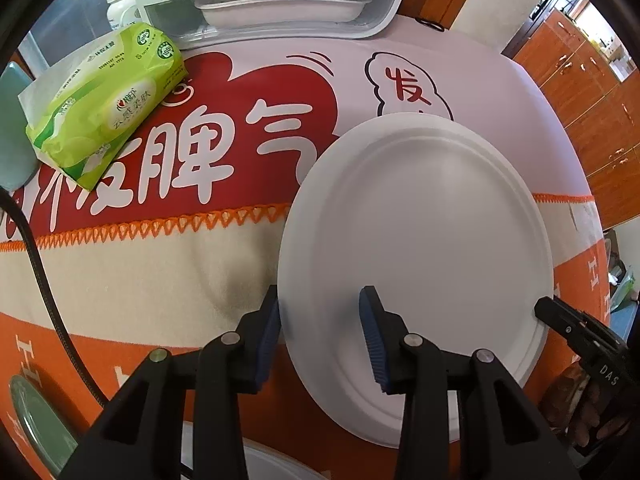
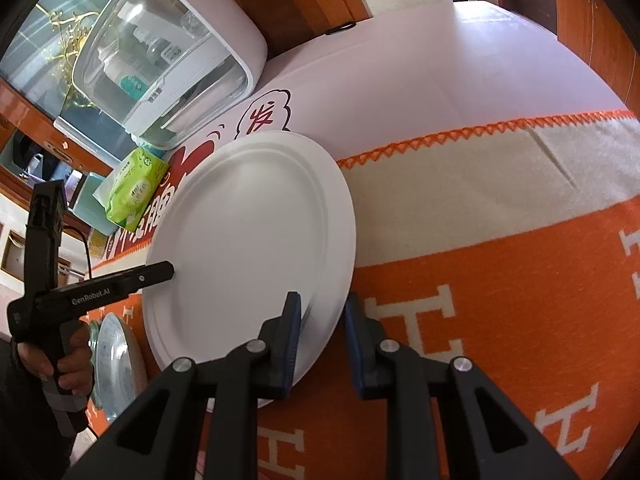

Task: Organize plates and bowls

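Observation:
A large white plate (image 1: 420, 240) lies on the orange and cream cloth, and it also fills the middle of the right wrist view (image 2: 248, 232). My left gripper (image 1: 322, 316) straddles the plate's left rim, one pad outside the edge and one over the plate, with a wide gap between them. One of its fingers (image 2: 160, 272) shows over the plate from the other side. My right gripper (image 2: 322, 316) straddles the opposite rim with a narrow gap, and I see no firm pinch. Its fingertip (image 1: 548, 312) sits at the plate's right edge.
A green tissue pack (image 1: 108, 116) lies at the back left. Behind it stands a white cabinet with a clear door (image 1: 260, 8) holding a white tray. A green dish (image 1: 32, 420) and another white plate (image 1: 256, 464) lie near me. A black cable (image 1: 40, 280) crosses the left side.

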Tool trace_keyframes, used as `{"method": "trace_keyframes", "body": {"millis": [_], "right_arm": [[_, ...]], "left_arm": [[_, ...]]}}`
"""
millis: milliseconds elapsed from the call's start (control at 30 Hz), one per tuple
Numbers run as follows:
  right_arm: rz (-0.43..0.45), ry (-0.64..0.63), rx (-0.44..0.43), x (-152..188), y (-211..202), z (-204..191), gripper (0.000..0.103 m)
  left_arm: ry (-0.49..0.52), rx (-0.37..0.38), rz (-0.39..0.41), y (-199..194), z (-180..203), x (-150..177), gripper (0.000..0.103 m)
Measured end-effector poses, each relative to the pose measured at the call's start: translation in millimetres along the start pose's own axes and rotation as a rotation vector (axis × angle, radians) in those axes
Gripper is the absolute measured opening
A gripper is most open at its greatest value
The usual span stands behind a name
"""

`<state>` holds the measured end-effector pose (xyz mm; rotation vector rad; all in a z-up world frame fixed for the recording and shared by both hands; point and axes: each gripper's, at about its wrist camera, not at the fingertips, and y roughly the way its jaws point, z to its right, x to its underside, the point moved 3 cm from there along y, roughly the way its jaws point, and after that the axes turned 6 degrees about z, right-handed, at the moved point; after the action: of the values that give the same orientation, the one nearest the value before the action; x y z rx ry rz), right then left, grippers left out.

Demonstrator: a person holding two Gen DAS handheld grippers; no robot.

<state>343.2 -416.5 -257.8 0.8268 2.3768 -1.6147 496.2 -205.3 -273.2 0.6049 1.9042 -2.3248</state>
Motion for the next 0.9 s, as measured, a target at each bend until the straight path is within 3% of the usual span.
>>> {"method": "trace_keyframes", "body": {"millis": [433,900], "right_arm": [[0.084,-0.017,-0.023,-6.8,-39.9,-8.1,0.022],[0.219,-0.058,-0.064,-8.0,-118.0,-37.7,0.022]], "left_arm": [[-0.023,0.036,0.080,-56.5,6.2,-2.6,0.038],[-0.043,0.060,0.186,-146.2,18.9,13.0,0.038]]}}
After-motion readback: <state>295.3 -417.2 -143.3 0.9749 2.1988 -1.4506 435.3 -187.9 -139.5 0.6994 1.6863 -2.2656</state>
